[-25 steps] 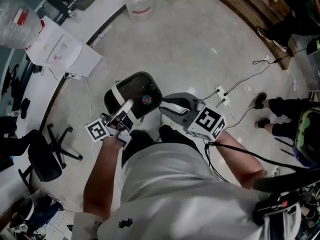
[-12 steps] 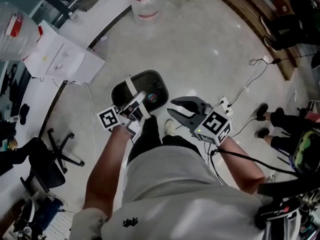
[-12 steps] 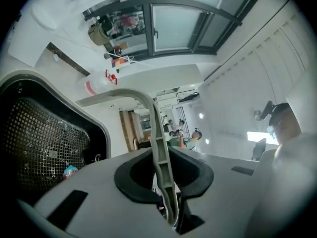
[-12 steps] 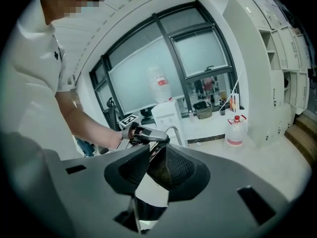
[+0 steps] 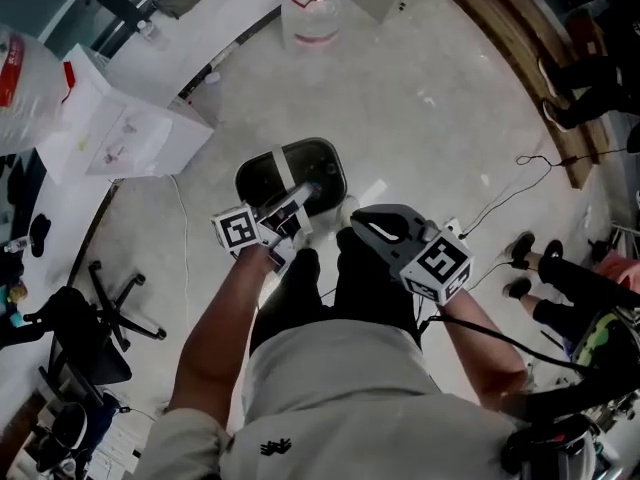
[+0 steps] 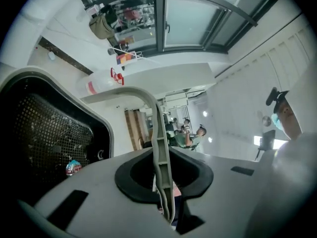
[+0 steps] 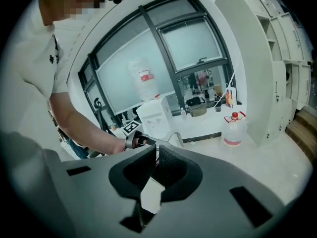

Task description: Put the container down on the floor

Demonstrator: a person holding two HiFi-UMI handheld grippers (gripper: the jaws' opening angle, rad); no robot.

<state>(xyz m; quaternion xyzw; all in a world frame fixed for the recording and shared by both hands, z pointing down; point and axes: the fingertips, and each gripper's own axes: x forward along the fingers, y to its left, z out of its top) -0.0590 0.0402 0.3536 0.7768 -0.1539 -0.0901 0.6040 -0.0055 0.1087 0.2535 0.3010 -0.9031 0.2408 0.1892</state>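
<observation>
The container (image 5: 315, 163) is a dark oval basket with a pale rim and a pale handle strap (image 5: 281, 171) across its top. It hangs over the floor just ahead of the person's legs. My left gripper (image 5: 303, 196) is shut on that strap. In the left gripper view the strap (image 6: 159, 148) runs upright between the black pads of the left gripper (image 6: 162, 178), with the mesh wall (image 6: 49, 133) at left. My right gripper (image 5: 362, 220) floats to the right of the container, shut and holding nothing. In the right gripper view the pads of the right gripper (image 7: 156, 155) meet.
A large water jug (image 5: 316, 13) stands on the pale floor ahead. Sheets of paper (image 5: 125, 128) lie on a white counter at left, and an office chair (image 5: 100, 318) stands below it. Cables (image 5: 500, 193) trail right toward another person's shoes (image 5: 520, 258) and a wooden step (image 5: 520, 58).
Both grippers and the container have travelled forward, away from the body, and lower toward the floor. The left gripper has kept its hold on the strap. The right stays shut and empty.
</observation>
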